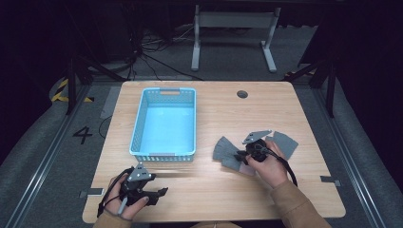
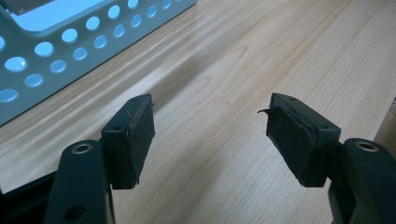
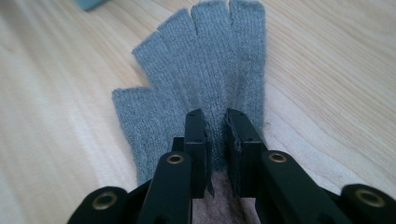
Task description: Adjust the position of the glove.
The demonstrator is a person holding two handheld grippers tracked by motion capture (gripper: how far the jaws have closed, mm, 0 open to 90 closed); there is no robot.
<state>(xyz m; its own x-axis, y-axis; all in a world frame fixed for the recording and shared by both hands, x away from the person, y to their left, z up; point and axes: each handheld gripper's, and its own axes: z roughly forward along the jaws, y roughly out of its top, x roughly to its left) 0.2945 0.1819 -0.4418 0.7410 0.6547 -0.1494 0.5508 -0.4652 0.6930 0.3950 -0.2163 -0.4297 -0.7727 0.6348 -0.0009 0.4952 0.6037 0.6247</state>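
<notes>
Right gripper (image 3: 215, 128): pinching a grey glove (image 3: 205, 79), likely to lift it.
Left gripper (image 2: 210, 135): spread wide, empty, waiting beside the basket (image 2: 70, 42).

A light wooden table (image 1: 214, 118) carries a blue perforated basket (image 1: 164, 124) on its left half, seemingly with nothing inside. At the near left corner a hand holds the left gripper (image 1: 159, 194) low over the bare wood. To the right, the right gripper (image 1: 241, 156) sits on a grey glove (image 1: 225, 151), and a second grey glove (image 1: 284, 141) lies just behind it.
</notes>
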